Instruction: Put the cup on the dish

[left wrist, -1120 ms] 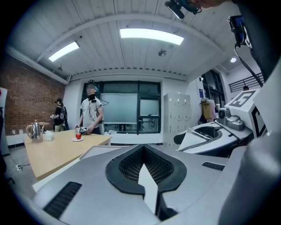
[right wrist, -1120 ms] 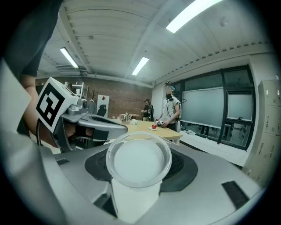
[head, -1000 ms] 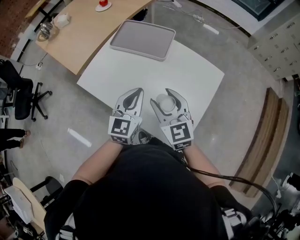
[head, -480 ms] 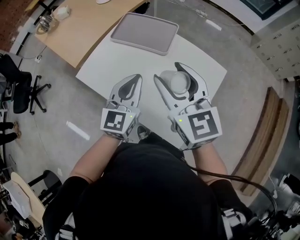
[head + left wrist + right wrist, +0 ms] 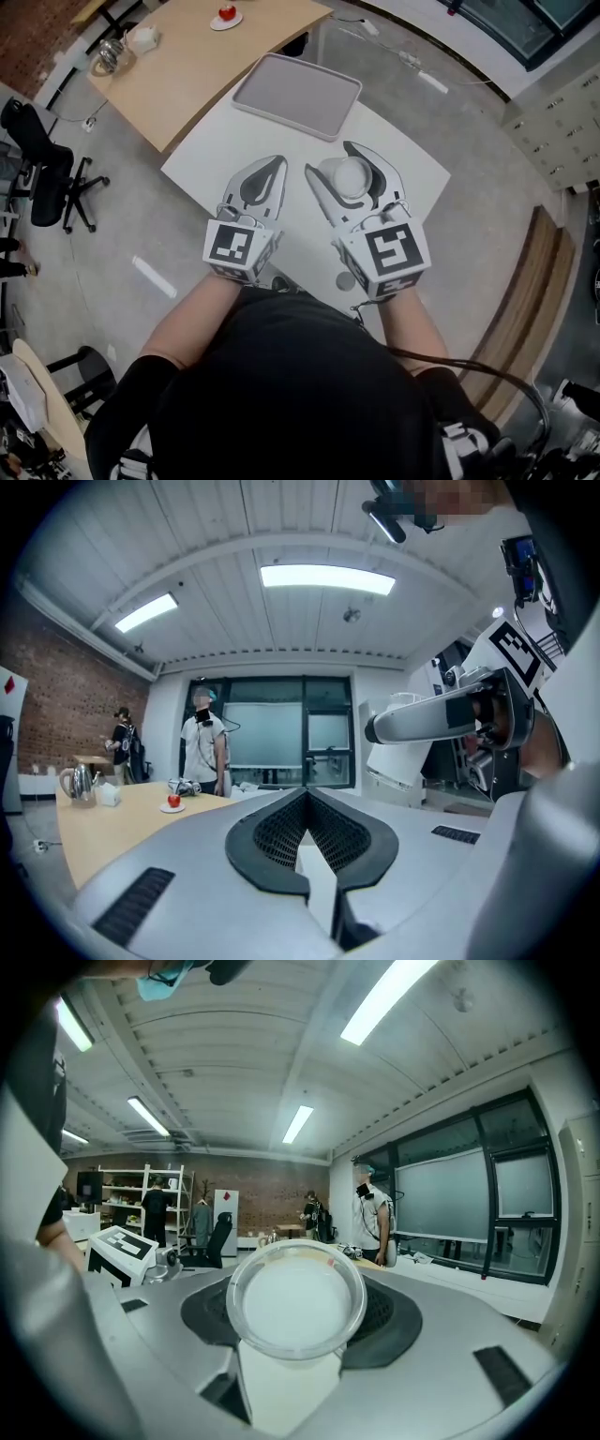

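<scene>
The white cup [image 5: 353, 175] sits between the jaws of my right gripper [image 5: 333, 161], which is shut on it and held above the near part of the white table [image 5: 412, 155]. In the right gripper view the cup [image 5: 296, 1302] shows its round rim facing the camera, gripped in the right gripper [image 5: 298, 1258]. The dish, a grey rectangular tray [image 5: 297, 94], lies at the table's far edge, beyond both grippers. My left gripper [image 5: 273, 163] hovers beside the right one, shut with nothing in it; the left gripper [image 5: 307, 797] shows its dark pads closed together.
A wooden table [image 5: 187, 66] adjoins the far left, carrying a red apple on a saucer [image 5: 226, 15] and a kettle [image 5: 106, 58]. A black office chair [image 5: 42, 173] stands on the floor at left. People stand farther back in the room.
The right gripper has risen with the cup and moved a little farther out over the table. The left gripper stays shut, slightly higher beside it.
</scene>
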`<move>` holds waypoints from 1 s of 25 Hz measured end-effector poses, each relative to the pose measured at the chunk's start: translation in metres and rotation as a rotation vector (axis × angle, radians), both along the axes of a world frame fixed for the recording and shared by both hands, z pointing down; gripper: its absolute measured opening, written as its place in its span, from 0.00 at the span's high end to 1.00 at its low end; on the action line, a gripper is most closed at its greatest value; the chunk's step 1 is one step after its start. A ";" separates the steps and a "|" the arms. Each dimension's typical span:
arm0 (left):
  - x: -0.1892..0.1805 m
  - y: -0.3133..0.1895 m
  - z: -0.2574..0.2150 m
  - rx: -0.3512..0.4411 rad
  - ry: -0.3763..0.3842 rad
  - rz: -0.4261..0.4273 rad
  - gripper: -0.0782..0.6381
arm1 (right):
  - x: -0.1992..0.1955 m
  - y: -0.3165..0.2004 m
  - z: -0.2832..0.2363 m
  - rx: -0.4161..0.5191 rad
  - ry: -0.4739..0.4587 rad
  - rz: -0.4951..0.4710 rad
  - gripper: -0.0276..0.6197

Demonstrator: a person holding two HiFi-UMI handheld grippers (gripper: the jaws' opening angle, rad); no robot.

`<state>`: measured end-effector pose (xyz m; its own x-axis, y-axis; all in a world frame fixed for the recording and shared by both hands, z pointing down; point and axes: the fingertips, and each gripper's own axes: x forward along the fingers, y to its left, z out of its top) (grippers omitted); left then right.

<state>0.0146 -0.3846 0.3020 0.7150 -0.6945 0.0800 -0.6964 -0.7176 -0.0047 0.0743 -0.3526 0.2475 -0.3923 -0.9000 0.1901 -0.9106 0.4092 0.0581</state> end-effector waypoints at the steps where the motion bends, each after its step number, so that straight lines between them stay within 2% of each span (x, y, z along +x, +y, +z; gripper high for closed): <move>1: 0.001 -0.003 -0.001 0.003 -0.001 -0.007 0.88 | 0.002 -0.003 0.002 0.001 0.003 -0.005 0.56; 9: 0.002 -0.052 0.010 0.003 0.002 -0.022 0.88 | 0.011 -0.052 0.030 -0.045 -0.002 0.009 0.56; 12: 0.005 -0.085 0.017 0.006 -0.013 -0.006 0.88 | 0.019 -0.085 0.039 -0.057 0.003 0.039 0.56; 18: 0.011 -0.165 0.037 0.001 0.013 0.018 0.88 | 0.036 -0.159 0.066 -0.088 0.022 0.097 0.56; 25: 0.017 -0.251 0.060 0.031 -0.025 0.022 0.88 | 0.051 -0.238 0.098 -0.137 0.034 0.144 0.56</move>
